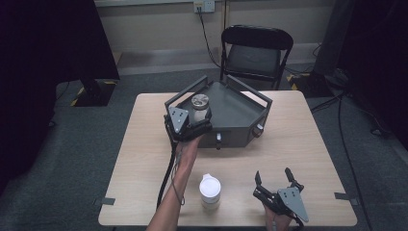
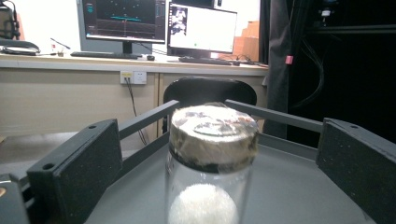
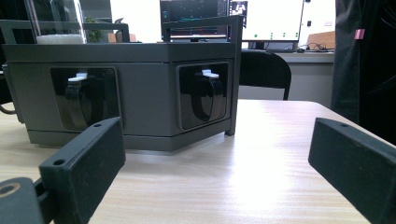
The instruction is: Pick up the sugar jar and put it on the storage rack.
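Observation:
A glass jar (image 1: 200, 107) with a dull metal lid and white powder inside stands at the near left of a grey angular tray (image 1: 240, 113) on the wooden table. My left gripper (image 1: 199, 119) reaches over the tray's front wall. In the left gripper view the jar (image 2: 212, 140) sits between the wide-apart jaws of that gripper (image 2: 217, 137), which is open, and neither pad touches the glass. My right gripper (image 1: 273, 174) is open above the table's near right, facing the tray's front wall (image 3: 140, 93) with nothing between its jaws (image 3: 215, 149).
A white lidded cup (image 1: 210, 190) stands near the table's front edge, between my two arms. A black folding chair (image 1: 256, 50) is behind the table. The tray's front faces have two dark recesses (image 3: 203, 95) with black handles. Cables run over the floor at right.

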`<state>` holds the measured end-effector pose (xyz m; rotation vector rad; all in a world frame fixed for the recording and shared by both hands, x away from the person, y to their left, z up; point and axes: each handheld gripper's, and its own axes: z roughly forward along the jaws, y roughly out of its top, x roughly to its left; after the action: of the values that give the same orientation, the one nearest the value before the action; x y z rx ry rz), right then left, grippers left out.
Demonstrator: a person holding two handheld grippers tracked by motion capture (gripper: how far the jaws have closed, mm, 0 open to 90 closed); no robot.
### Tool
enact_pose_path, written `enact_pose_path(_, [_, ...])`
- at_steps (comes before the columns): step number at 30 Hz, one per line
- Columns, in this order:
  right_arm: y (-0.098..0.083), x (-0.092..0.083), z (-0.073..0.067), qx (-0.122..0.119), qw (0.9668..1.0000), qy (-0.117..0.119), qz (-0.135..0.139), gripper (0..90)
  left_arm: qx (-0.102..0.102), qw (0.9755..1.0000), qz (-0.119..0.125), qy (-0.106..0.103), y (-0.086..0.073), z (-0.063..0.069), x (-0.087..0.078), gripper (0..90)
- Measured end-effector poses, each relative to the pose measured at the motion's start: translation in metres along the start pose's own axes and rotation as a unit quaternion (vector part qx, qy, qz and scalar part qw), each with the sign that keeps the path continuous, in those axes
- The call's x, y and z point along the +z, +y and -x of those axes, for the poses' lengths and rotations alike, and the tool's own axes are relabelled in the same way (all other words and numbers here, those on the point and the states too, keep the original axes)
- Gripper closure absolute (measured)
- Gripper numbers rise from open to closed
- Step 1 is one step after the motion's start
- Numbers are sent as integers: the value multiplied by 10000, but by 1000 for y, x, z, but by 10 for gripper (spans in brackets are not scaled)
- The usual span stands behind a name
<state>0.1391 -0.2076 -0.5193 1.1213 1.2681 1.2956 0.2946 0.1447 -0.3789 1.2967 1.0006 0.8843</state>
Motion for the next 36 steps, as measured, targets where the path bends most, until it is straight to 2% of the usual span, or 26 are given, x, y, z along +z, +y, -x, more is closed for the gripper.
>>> enact_pose_path(3, [0,0,0,1,10000,-1,0,26,20,10000,53,-12,-4,1,-8,0])
enact_pose_path(6, [0,0,0,0,10000,-2,1,26,-123,9999,59,-89,-6,-2,-17,2])
enact_pose_path(7, [0,0,0,0,10000,-2,1,26,-123,9999,59,-89,-6,-2,-17,2])
enact_pose_path(8, [0,0,0,2,10000,-4,0,26,-135,9998,70,-156,-9,-4,-24,2])
enact_pose_path(11, [0,0,0,3,10000,-6,0,26,-56,9998,144,-130,-14,-2,-33,1])
enact_pose_path(14, [0,0,0,1,10000,-6,-4,26,-111,9997,192,-139,-17,-4,-40,1])
enact_pose_path(17, [0,0,0,4,10000,-7,0,26,27,9996,277,-39,-23,-1,-49,0])
enact_pose_path(28, [0,0,0,4,10000,-12,1,26,-38,9992,392,117,-38,-3,-72,0])
enact_pose_path(36, [0,0,-1,5,10000,-17,1,26,17,9987,436,279,-49,-6,-87,0])
